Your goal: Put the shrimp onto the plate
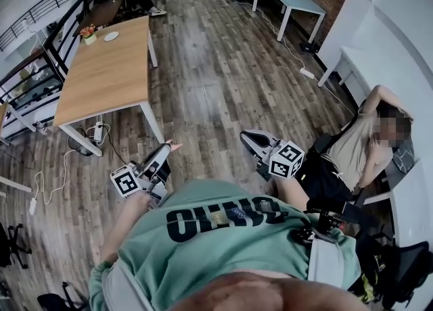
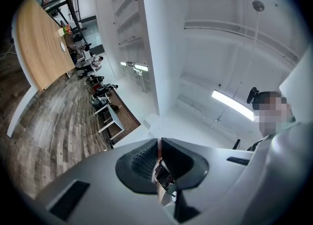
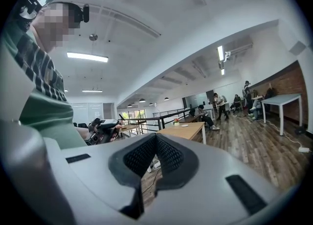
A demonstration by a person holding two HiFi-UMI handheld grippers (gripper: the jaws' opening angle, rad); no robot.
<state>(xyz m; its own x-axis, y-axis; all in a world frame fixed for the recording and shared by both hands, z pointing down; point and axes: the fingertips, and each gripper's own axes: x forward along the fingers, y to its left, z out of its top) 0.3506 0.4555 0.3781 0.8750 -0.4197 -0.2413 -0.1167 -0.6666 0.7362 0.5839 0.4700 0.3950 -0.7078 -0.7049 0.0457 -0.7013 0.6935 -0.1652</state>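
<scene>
1. Head view: the left gripper [image 1: 168, 149], a grey two-jaw tool with a marker cube, is held out low in front of the person's green shirt [image 1: 223, 235]. A small pink-orange shrimp [image 1: 175, 146] pokes from its tips. The right gripper [image 1: 245, 135] is level beside it, well apart. Both are over the dark plank wood floor [image 1: 216, 66]. The round white plate [image 1: 111, 36] sits on the far end of the long light-wood table [image 1: 101, 80], well away from the shrimp. A small potted flower [image 1: 88, 32] stands near the plate. A seated person [image 1: 362, 144] leans back at the right.

2. Left gripper view: the left gripper [image 2: 159, 141] has its black ribbed pads drawn nearly together, pinching the shrimp [image 2: 159, 151], which shows as a thin pink strip between them. The table [image 2: 41, 48] lies at the upper left.

3. Right gripper view: the right gripper [image 3: 152, 137] has its pad tips meeting, with nothing between them. Beyond it are the left gripper [image 3: 108, 123], the table [image 3: 188, 130] and the plate [image 3: 185, 125], which is bare.
</scene>
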